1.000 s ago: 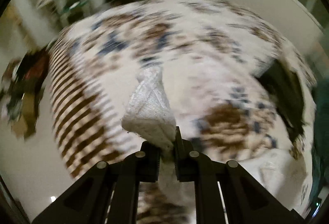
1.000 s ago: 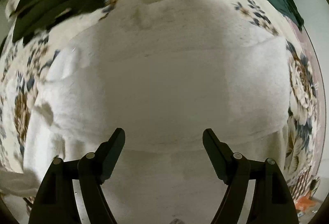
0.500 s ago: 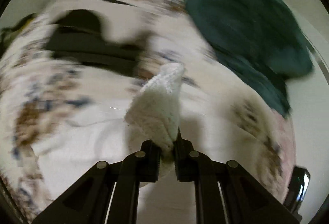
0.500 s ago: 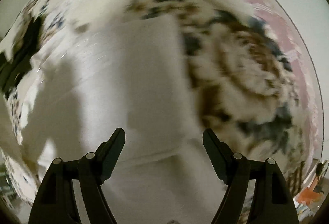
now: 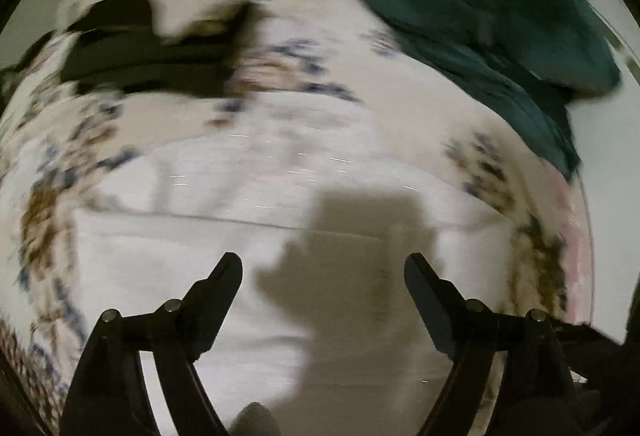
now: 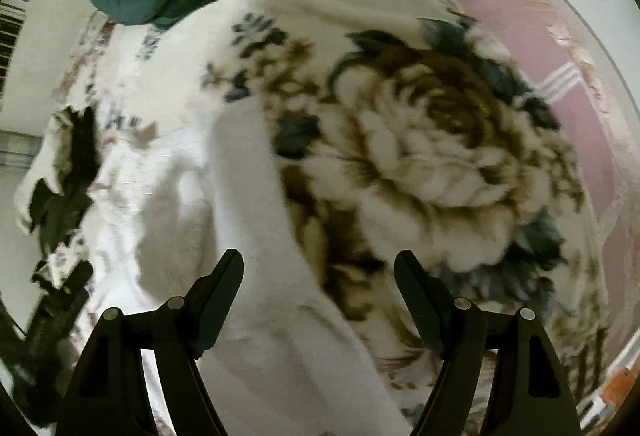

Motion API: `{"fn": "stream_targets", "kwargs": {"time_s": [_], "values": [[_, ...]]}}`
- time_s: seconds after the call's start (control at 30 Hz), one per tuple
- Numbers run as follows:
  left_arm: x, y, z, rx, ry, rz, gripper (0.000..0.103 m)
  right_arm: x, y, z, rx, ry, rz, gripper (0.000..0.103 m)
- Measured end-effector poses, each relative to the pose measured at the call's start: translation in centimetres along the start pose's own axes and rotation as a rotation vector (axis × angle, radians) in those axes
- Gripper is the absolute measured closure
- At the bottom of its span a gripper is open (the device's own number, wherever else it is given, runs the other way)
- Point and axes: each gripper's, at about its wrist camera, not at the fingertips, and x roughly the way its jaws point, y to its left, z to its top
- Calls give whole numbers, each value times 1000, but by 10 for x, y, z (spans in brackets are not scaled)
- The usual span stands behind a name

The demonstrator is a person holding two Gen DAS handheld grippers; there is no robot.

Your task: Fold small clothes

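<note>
- My left gripper [image 5: 323, 288] hangs with its jaws wide and nothing between them, low over the white garment [image 5: 224, 268], so I can choose the next edge to pinch.
- My right gripper [image 6: 319, 286] is spread wide too, empty, over the garment's right border.
- The white garment lies flat on the floral blanket [image 6: 420, 156], mid-bed, for folding room.
- The green cloth [image 5: 472, 8] is heaped at the far edge, the black garment [image 5: 144, 52] far left, both clear of my work.

Floral blanket [image 6: 420, 164] over pink sheet [image 6: 532, 32]; pale wall [image 5: 608, 132].
</note>
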Motion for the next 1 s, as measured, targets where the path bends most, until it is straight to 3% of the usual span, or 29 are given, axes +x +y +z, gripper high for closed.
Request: {"fn": "stream_targets", "kwargs": {"time_s": [0.2,0.3,0.37,0.43,0.53,0.6,0.63,0.67,0.87,1.0], "values": [[-28,112,-12,-216,-18,201,21,22,47,10,-75,28,79,23],[-34,150,-25,-239,-18,332,21,36,84,20,-112,23,96,23],[-31,163,-33,-241,6,375,21,46,113,27,-141,1,94,23],[-24,176,-42,-259,37,391,21,61,139,33,-174,5,77,23],[-14,188,-50,-277,72,393,21,98,181,34,-300,60,-73,23],[-12,192,-51,-279,77,394,21,113,188,28,-369,72,-206,39],[-11,193,-51,-281,74,390,21,114,187,24,-390,63,-258,75],[-10,195,-51,-282,71,385,21,113,184,21,-399,52,-293,93],[-4,211,-51,-310,69,366,21,61,131,2,-283,-43,-300,96],[2,225,-47,-341,74,353,21,54,105,-9,-270,-27,-362,96]]}}
